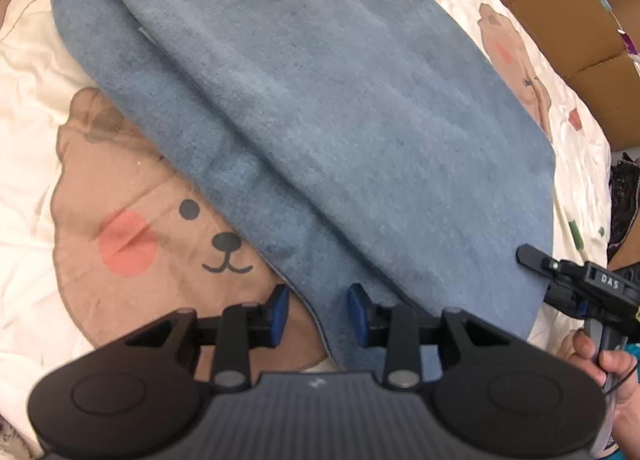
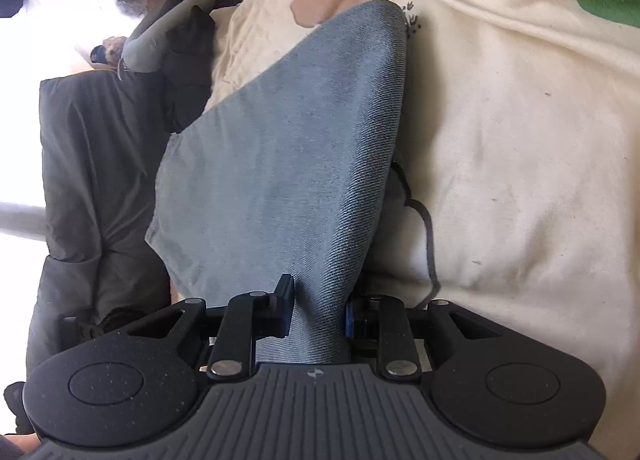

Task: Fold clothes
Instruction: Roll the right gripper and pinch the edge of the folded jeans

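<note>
Lying folded in layers across the cream bear-print bedspread [image 1: 120, 227]: blue denim garment [image 1: 320, 107], one near edge running between the left gripper [image 1: 316, 314] fingers, spread wide and gripping nothing. Clamping a raised fold of the same denim between narrowed blue-padded fingers [image 2: 285, 306]: right gripper [image 2: 318, 310], seen at the garment's right edge in the left view, cardboard boxes [image 1: 560, 11] showing beyond the bed.
</note>
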`<state>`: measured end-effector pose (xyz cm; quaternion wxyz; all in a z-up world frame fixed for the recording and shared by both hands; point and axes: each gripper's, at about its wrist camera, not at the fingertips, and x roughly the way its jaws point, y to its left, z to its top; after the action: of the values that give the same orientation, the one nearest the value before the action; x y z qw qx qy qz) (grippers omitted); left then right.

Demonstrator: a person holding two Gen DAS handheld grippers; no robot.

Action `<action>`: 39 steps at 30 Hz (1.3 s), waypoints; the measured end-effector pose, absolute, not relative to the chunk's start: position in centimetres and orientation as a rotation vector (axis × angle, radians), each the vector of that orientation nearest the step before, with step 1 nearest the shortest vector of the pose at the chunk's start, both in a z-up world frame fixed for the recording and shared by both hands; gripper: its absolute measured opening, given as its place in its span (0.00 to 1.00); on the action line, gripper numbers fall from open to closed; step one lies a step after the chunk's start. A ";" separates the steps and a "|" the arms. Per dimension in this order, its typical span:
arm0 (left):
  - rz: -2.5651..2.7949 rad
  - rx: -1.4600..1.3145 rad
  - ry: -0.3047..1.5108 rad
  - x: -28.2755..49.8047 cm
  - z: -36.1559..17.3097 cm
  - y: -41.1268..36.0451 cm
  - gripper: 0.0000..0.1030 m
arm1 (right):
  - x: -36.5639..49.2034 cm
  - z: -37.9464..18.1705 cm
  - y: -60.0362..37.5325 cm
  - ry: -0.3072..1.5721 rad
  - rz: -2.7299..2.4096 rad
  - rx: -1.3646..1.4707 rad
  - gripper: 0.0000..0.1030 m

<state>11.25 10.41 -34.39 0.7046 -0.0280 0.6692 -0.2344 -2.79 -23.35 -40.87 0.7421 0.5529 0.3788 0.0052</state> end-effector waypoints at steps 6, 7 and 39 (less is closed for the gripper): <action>-0.474 -0.127 1.505 12.2 -35.0 10.3 0.36 | -2.5 -41.6 -23.2 0.829 -0.032 1.278 0.18; -0.466 -0.138 1.508 12.3 -35.0 10.2 0.37 | -2.5 -41.5 -23.3 0.830 -0.037 1.284 0.15; -0.791 0.126 1.363 13.2 -27.7 -0.6 0.39 | -6.9 -35.7 -32.9 0.652 -0.132 1.286 0.04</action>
<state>13.19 -0.62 -27.69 0.7035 0.0566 0.6129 -0.3554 -6.93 -32.88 -35.67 0.7492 0.5882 0.2984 -0.0602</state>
